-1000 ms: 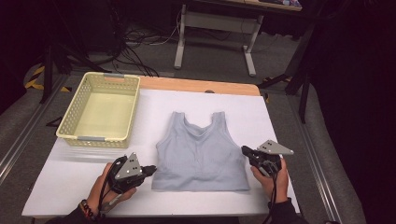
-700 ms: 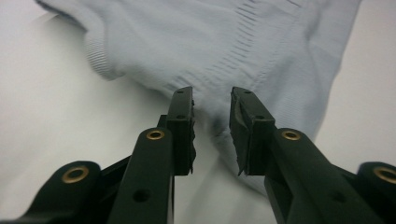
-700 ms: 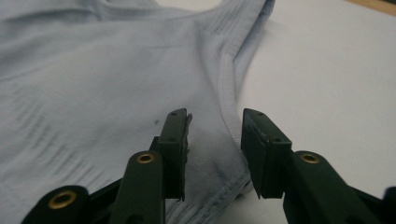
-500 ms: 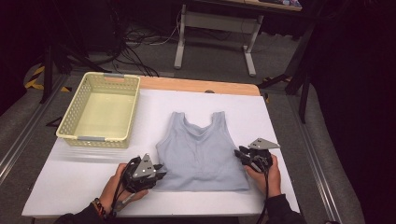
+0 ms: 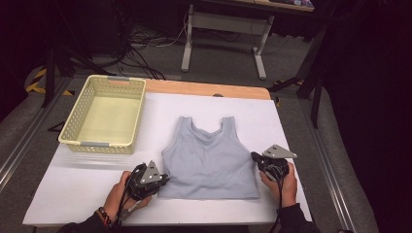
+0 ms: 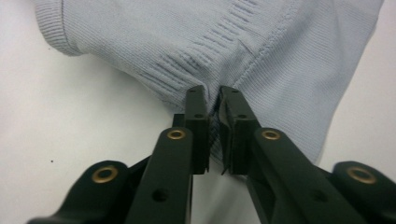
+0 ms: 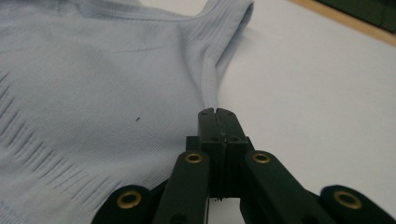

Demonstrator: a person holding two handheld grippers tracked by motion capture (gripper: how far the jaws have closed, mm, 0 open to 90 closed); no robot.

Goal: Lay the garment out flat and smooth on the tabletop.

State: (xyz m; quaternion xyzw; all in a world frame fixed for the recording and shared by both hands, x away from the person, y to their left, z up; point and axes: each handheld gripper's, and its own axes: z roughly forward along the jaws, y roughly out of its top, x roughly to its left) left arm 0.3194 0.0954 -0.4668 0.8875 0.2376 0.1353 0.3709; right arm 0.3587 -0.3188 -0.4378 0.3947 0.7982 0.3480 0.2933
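Gripping the top [image 5: 209,158] at both sides, we have it lying flat on the white counter [image 5: 291,126], just right of the yellow basket [image 5: 104,116], straps pointing away from us. Our left gripper [image 5: 163,180] sits at the top's near left corner; its jaws have just been closing and now pinch a fold of ribbed hem [image 6: 212,105] between them, the fabric puckering around the tips. Our right gripper [image 5: 253,156] is at the top's right edge, higher up near the armhole, where its jaws have just been closing too and now stand pressed together on the seam [image 7: 210,88]. We judge the top light, soft and stretchy, with no stiffness of its own, so it will sag and drape from wherever we hold it, and a thin pinch could slip. The ribbed hem and the bound side seam are the thicker parts and the best places to hold. With one grip low and the other higher, the cloth will likely hang unevenly when lifted.
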